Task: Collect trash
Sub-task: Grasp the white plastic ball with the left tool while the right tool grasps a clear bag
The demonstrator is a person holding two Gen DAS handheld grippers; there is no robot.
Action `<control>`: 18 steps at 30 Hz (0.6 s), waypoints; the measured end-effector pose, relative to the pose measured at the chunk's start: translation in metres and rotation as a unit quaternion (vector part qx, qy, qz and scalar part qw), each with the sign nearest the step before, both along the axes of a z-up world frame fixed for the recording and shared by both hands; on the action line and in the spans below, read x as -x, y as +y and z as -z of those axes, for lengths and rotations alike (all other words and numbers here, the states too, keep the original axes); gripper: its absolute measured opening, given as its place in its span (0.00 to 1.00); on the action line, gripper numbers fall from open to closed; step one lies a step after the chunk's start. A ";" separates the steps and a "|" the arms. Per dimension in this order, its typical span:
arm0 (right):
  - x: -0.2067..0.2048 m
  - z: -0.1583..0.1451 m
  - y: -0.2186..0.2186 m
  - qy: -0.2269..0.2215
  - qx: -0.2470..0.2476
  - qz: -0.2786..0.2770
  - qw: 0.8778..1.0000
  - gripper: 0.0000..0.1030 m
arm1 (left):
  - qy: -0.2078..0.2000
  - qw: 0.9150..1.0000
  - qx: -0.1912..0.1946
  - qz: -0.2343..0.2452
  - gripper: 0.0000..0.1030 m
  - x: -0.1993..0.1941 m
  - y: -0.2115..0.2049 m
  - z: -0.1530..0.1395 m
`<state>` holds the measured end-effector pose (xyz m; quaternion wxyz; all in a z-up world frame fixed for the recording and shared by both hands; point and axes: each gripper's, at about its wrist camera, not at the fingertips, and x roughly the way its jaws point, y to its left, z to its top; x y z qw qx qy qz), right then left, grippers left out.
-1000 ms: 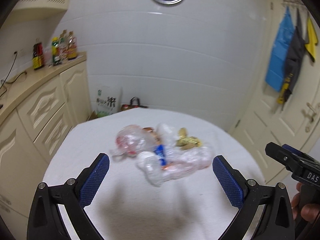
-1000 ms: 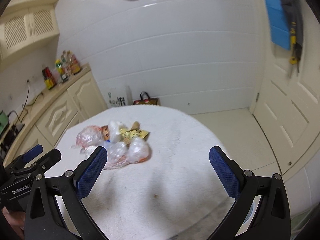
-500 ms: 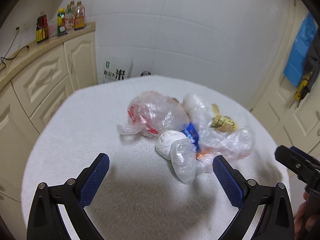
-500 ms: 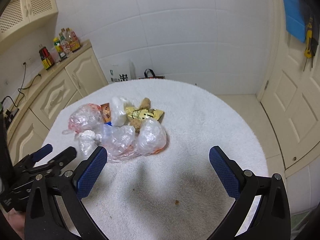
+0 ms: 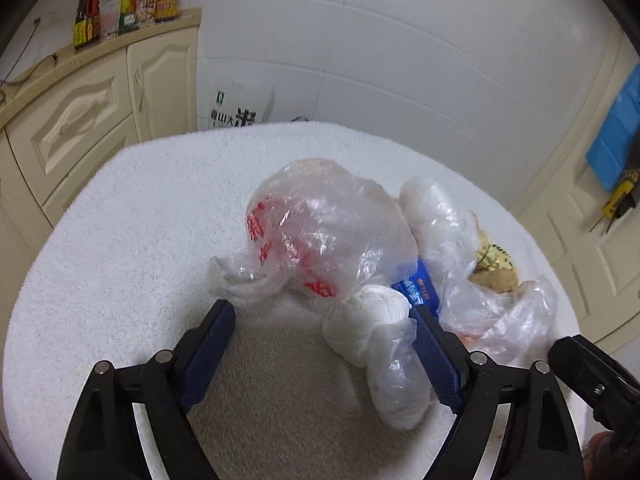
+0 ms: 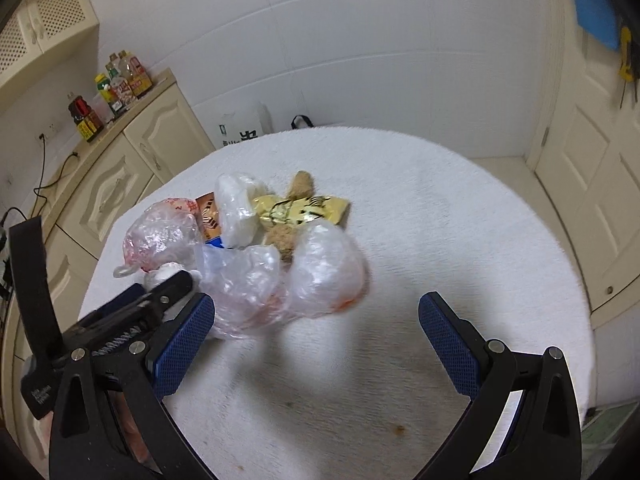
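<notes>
Progress: the collecting looks barely begun; every piece of trash lies loose in one heap on the bench (image 6: 460, 248), and no bin or collecting sack shows in either view.
Left to do: by the look of it, the whole heap has yet to be lifted, piece by piece or in a bundle.
Trash heap: it sits toward the left-centre of the round white-covered bench, made up of a clear bag with red print (image 5: 320, 236), a knotted white bag (image 5: 380, 332), a crumpled clear bag (image 6: 256, 280), a gold wrapper (image 6: 304, 210), a blue packet (image 5: 418, 288) and a brown lump (image 6: 296, 188) that cannot be identified.
Left tongs (image 5: 324, 356): spread wide and gripping nothing; the knotted white bag lies between the pads, pressed against or just beside the right-hand pad, while the left-hand pad tip sits just under the twisted tail of the red-print bag. Whether that tip touches the tail cannot be told.
Right tongs (image 6: 316, 344): also spread wide, holding nothing; the left-hand pad is just beside the crumpled clear bag, the other pad over bare cloth, well apart from any trash.
Judged step: the left tongs seem lined up to close on the knotted white bag.
</notes>
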<state>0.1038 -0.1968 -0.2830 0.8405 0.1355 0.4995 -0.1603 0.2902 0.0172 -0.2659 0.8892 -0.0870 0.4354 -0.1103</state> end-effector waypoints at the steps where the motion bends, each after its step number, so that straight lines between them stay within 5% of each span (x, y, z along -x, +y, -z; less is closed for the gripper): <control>1: -0.004 0.003 0.002 0.001 -0.003 0.004 1.000 1.00 | 0.002 1.000 -0.002 0.004 0.76 -0.004 -0.001 0.001; 7: -0.028 0.033 0.005 0.012 -0.013 0.065 0.998 1.00 | -0.003 1.000 -0.009 0.020 0.63 -0.024 0.002 0.005; 9: -0.029 0.037 0.008 0.013 -0.005 0.054 0.998 0.97 | -0.010 0.999 -0.019 0.027 0.63 -0.016 0.006 0.010; 12: -0.024 0.034 0.012 0.018 -0.003 0.017 1.000 0.79 | -0.022 0.998 -0.050 0.037 0.64 -0.014 0.000 0.015; 14: -0.017 0.032 0.009 0.018 -0.009 0.006 1.000 0.71 | -0.024 0.998 -0.033 0.045 0.67 -0.021 0.004 0.016; 18: -0.017 0.032 0.007 0.012 -0.016 -0.009 1.000 0.70 | -0.020 0.998 -0.044 0.049 0.68 -0.038 0.003 0.022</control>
